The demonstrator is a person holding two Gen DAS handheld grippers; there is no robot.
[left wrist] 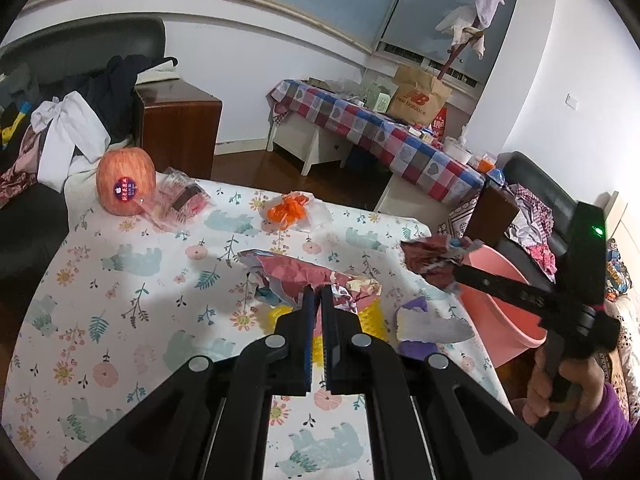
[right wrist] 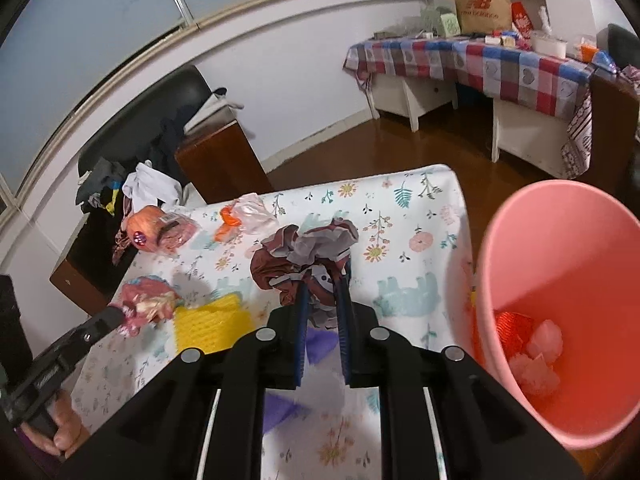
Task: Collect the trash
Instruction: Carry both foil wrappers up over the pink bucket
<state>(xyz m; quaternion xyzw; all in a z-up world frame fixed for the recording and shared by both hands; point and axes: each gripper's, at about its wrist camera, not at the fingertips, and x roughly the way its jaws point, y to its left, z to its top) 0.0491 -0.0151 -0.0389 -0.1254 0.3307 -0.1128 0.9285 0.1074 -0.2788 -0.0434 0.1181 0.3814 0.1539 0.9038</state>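
- Two grippers work over a table [left wrist: 120, 312] with a floral cloth, each with trash between its fingers.
- Left gripper [left wrist: 318, 294]: jaws nearly closed, pinching the edge of a crumpled pink wrapper [left wrist: 304, 274] that lies on the cloth, partly over a yellow foam net [left wrist: 374, 316].
- From the right wrist view, the same wrapper [right wrist: 144, 304] is seen at the left gripper's tip, beside the net [right wrist: 214, 326].
- Right gripper [right wrist: 323, 280]: jaws a little apart, clamped on a brown-and-white paper wad [right wrist: 304, 256], held above the table.
- From the left wrist view, that wad [left wrist: 432, 258] hangs at the table's right edge, just beside the rim of the pink bin [left wrist: 500, 312].
- Bin [right wrist: 560, 248] stands off the table's right side and holds red and pale scraps [right wrist: 528, 348].
- A purple-and-white scrap [left wrist: 424, 326] lies on the cloth near the net.
- Farther back lie an orange-and-clear bag [left wrist: 292, 212], a clear pink packet [left wrist: 180, 200] and an apple [left wrist: 126, 182] with a sticker, the packet touching the apple.
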